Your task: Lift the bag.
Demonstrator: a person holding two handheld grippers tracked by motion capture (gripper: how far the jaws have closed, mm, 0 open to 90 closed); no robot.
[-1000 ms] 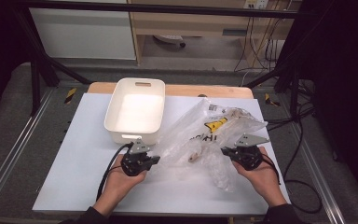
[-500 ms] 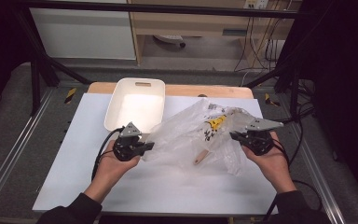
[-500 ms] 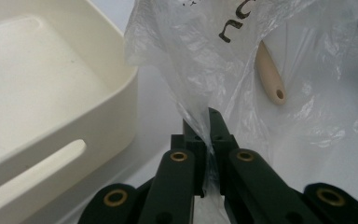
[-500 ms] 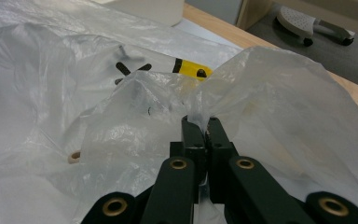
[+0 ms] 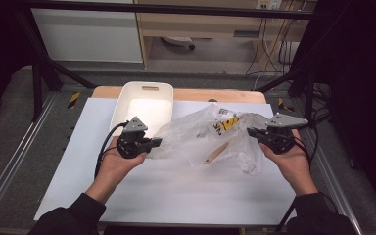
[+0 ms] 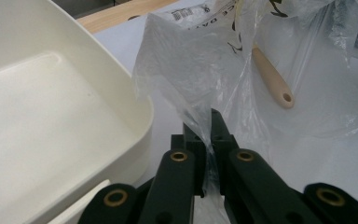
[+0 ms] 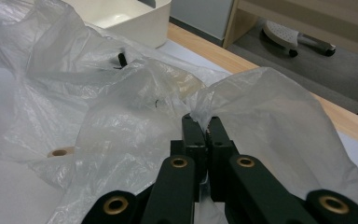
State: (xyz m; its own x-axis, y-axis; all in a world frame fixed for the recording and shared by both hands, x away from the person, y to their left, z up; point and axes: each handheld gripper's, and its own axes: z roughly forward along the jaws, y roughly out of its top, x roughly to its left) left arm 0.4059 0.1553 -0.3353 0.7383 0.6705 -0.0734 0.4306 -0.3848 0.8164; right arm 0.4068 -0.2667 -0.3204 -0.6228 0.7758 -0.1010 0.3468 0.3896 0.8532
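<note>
Now, going from big to small. White table sheet [image 5: 176, 196] underneath, with a cream tub [image 5: 147, 105] at the far side, left of the middle. Then a big see-through plastic bag [image 5: 200, 137], stretched between both grippers and sagging in the middle, just beside the tub. Soft, thin, very light, crinkly and slippery; probably easy to tear if pulled too hard. Best held by the edges, right where held now, one pinch on each end.

Left gripper [image 6: 204, 128]: jaws squeezed together on a thin fold of the bag's edge. Right gripper [image 7: 204, 123]: jaws squeezed together on the other edge.

Smallest last: a little wooden stick-like tool [image 5: 219, 151] inside the bag, with a hole in its end, lying low in the sag. Likely to slide about if the bag tips.
</note>
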